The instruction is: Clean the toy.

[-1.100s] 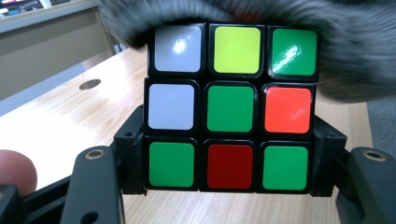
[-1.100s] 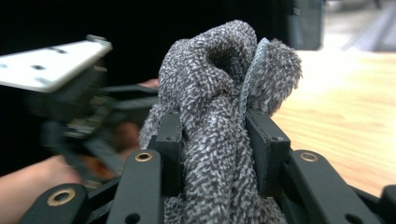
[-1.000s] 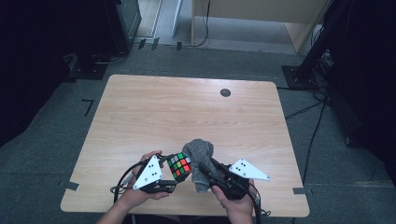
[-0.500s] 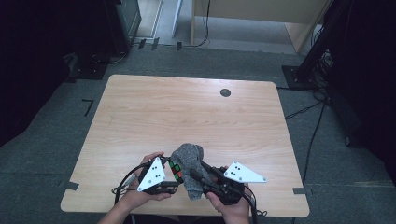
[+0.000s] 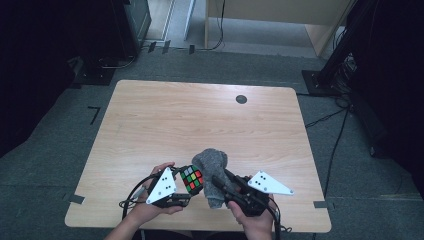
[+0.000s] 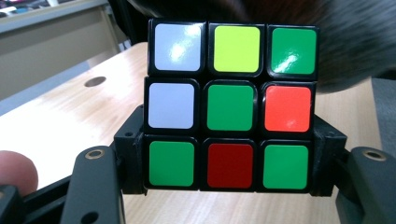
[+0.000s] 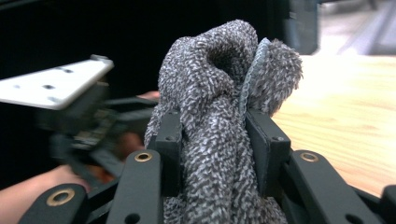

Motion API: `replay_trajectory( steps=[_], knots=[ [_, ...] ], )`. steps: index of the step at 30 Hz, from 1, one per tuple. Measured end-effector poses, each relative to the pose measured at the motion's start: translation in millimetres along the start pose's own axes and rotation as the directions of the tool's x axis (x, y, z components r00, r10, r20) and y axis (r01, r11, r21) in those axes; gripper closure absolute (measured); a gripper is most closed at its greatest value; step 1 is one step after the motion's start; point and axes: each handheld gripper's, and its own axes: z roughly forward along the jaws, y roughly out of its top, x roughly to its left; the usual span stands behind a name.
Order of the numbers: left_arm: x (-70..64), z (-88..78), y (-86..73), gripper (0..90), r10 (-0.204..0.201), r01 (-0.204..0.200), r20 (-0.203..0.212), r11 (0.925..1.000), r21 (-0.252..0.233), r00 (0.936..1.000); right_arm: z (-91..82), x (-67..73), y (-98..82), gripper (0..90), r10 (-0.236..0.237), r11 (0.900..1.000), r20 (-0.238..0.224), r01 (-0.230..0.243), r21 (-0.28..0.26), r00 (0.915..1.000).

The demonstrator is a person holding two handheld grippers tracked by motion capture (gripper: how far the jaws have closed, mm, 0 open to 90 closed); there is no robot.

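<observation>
Near the counter's [image 5: 150,130] front edge, the cube [image 5: 192,179] is pinched by the left tool [image 6: 229,184] and the grey cloth [image 5: 212,172] is clamped by the right tool [image 7: 212,154]. If the cloth is rubbed hard, the cube could be twisted loose, since only its lowest layer is gripped.

cloth [image 5: 212,172]: half a second back it lay across the cube's top, now pulled off to the right, bunched beside it | puzzle cube [image 5: 192,179]: coloured top face covered then, uncovered again now | right tongs [image 5: 218,181]: shifted slightly right and up the desk with the cloth | left tongs [image 5: 186,192]: no shift noted
</observation>
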Motion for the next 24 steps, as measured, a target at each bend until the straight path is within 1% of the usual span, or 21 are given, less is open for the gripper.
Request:
replay_trajectory(
  steps=[2, 3, 4, 5, 6, 7, 9, 11, 13, 14, 16, 18, 20, 21, 22, 23, 24],
  knots=[
    [-3.2, 0.6, 1.4, 33.9, 0.007, -0.007, 0.010, 1.0000, -0.006, 0.9999, 2.4, 9.2, 0.2, 61.2, -0.019, 1.000, -0.045, 0.020, 0.007, 0.9988],
    [-3.9, 0.0, 2.1, 33.9, 0.014, -0.014, 0.012, 0.9999, -0.007, 0.9998, 4.4, 11.9, -0.8, 61.2, -0.028, 0.999, -0.050, 0.029, 0.021, 0.9983],
    [-4.3, -0.4, 2.3, 33.9, 0.021, -0.021, 0.006, 0.9998, -0.004, 0.9998, 6.3, 12.5, -2.4, 61.2, -0.037, 0.999, -0.046, 0.038, 0.027, 0.9983],
    [-3.5, -1.1, 2.1, 33.9, 0.024, -0.024, 0.005, 0.9997, -0.005, 0.9997, 6.9, 10.7, -3.9, 61.2, -0.024, 0.999, -0.051, 0.025, 0.022, 0.9984],
    [-2.1, -2.1, 1.8, 33.9, 0.016, -0.016, 0.009, 0.9998, -0.007, 0.9998, 7.3, 7.2, -5.0, 61.2, -0.008, 1.000, -0.048, 0.009, 0.021, 0.9988],
    [-0.4, -3.0, 1.6, 33.8, 0.007, -0.007, 0.009, 0.9999, -0.014, 0.9999, 7.6, 3.2, -6.0, 61.3, 0.000, 1.000, -0.031, 0.001, 0.027, 0.9995],
    [2.9, -5.3, 1.9, 33.9, -0.004, 0.004, 0.004, 0.9997, -0.024, 1.0000, 7.7, -6.4, -8.3, 61.4, 0.005, 0.999, 0.017, -0.006, 0.042, 0.9998],
    [5.6, -7.1, 1.8, 33.9, -0.017, 0.017, 0.004, 0.9992, -0.036, 0.9998, 7.8, -16.0, -10.8, 61.5, 0.017, 0.998, 0.060, -0.021, 0.059, 0.9980],
    [7.2, -7.5, 1.3, 33.9, -0.028, 0.028, 0.011, 0.9987, -0.042, 0.9995, 6.8, -22.7, -11.7, 61.6, 0.045, 0.996, 0.093, -0.052, 0.076, 0.9946],
    [7.3, -6.8, 0.9, 33.9, -0.029, 0.029, 0.013, 0.9988, -0.040, 0.9995, 5.7, -23.6, -11.2, 61.6, 0.054, 0.995, 0.097, -0.061, 0.073, 0.9938],
    [5.7, -4.1, -0.3, 33.9, -0.016, 0.016, 0.017, 0.9997, -0.016, 0.9997, 2.8, -19.8, -8.5, 61.6, 0.069, 0.996, 0.074, -0.073, 0.046, 0.9948],
    [2.3, -0.7, -1.3, 33.9, 0.001, -0.001, 0.027, 1.0000, 0.005, 0.9996, 1.0, -10.4, -4.3, 61.5, 0.062, 0.998, 0.035, -0.063, 0.020, 0.9974],
    [-1.0, 0.7, -0.4, 33.9, 0.004, -0.004, 0.056, 1.0000, 0.001, 0.9984, 1.3, 1.0, -1.4, 61.4, 0.039, 0.999, -0.008, -0.039, 0.015, 0.9992],
    [-2.3, 0.6, 0.7, 33.8, 0.008, -0.007, 0.064, 1.0000, -0.004, 0.9979, 2.7, 5.4, -1.2, 61.3, 0.019, 1.000, -0.024, -0.019, 0.018, 0.9995],
    [-3.3, 0.1, 1.9, 33.9, 0.014, -0.014, 0.065, 0.9999, -0.006, 0.9978, 4.1, 8.6, -2.0, 61.3, 0.005, 1.000, -0.025, -0.004, 0.028, 0.9997],
    [-3.8, -0.5, 2.5, 33.8, 0.023, -0.023, 0.055, 0.9997, -0.001, 0.9982, 5.6, 9.3, -3.4, 61.3, -0.005, 0.999, -0.023, 0.006, 0.032, 0.9997],
    [-3.3, -1.3, 2.6, 33.9, 0.025, -0.025, 0.049, 0.9997, 0.001, 0.9985, 6.2, 7.1, -5.0, 61.4, 0.003, 1.000, -0.026, -0.002, 0.025, 0.9997]
  ],
)
